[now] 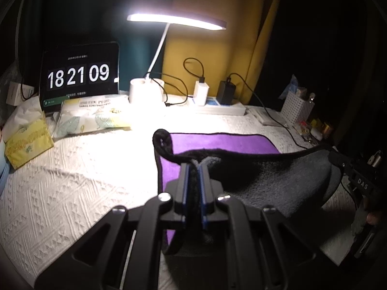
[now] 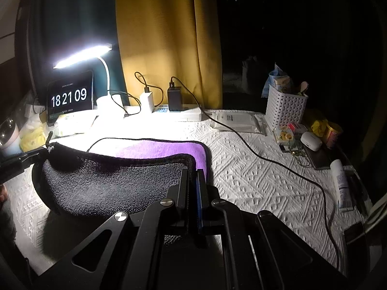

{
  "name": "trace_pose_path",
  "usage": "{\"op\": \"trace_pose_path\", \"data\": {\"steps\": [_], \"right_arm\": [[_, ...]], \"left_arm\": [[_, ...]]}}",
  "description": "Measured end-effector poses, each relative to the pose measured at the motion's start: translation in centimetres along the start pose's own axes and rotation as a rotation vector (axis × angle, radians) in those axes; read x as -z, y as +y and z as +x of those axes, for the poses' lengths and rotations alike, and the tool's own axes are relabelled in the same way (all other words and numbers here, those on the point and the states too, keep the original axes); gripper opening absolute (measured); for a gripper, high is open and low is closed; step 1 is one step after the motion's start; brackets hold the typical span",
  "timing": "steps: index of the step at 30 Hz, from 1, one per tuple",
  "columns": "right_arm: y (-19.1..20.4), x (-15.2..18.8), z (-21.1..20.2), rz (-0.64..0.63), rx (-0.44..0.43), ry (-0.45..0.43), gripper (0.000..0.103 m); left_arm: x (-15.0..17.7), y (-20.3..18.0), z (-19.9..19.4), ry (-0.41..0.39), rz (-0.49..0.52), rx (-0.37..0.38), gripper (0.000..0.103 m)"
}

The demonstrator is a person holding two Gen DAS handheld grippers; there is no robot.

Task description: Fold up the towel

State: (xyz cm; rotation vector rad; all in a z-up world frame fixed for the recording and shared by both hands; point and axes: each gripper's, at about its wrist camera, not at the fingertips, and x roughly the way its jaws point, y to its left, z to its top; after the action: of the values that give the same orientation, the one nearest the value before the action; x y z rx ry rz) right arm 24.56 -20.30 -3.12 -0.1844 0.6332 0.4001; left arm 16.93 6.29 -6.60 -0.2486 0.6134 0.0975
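Observation:
The towel is purple on one face and dark grey on the other, with a black hem. It lies on the white textured cloth, its near half lifted and folded toward the back so the grey side shows. My left gripper is shut on the towel's near left corner. My right gripper is shut on the near right corner and also shows at the right edge of the left wrist view. The hem hangs taut between them.
A lit desk lamp stands at the back beside a tablet clock. Tissue packs lie at the back left. A power strip with chargers and a black cable lie on the right. A white basket and small items crowd the right edge.

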Motion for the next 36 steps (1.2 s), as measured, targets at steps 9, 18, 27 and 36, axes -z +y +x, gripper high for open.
{"op": "trace_pose_path", "data": {"steps": [9,18,27,36], "right_arm": [[-0.2,-1.2,1.0,-0.002,-0.001,-0.006,0.005],[-0.4,-2.7,2.4,-0.006,0.001,-0.015,0.005],[-0.5,-4.0,3.9,-0.031,0.009,-0.019,0.005],[-0.5,-5.0,6.1,-0.041,0.011,-0.020,0.005]], "left_arm": [[-1.0,0.2,0.9,-0.014,-0.002,0.003,0.008],[-2.2,0.4,1.9,-0.033,0.006,-0.004,0.008],[-3.3,1.0,3.2,-0.047,-0.006,-0.012,0.008],[-4.5,1.4,4.7,-0.050,0.002,-0.026,0.008]]}}
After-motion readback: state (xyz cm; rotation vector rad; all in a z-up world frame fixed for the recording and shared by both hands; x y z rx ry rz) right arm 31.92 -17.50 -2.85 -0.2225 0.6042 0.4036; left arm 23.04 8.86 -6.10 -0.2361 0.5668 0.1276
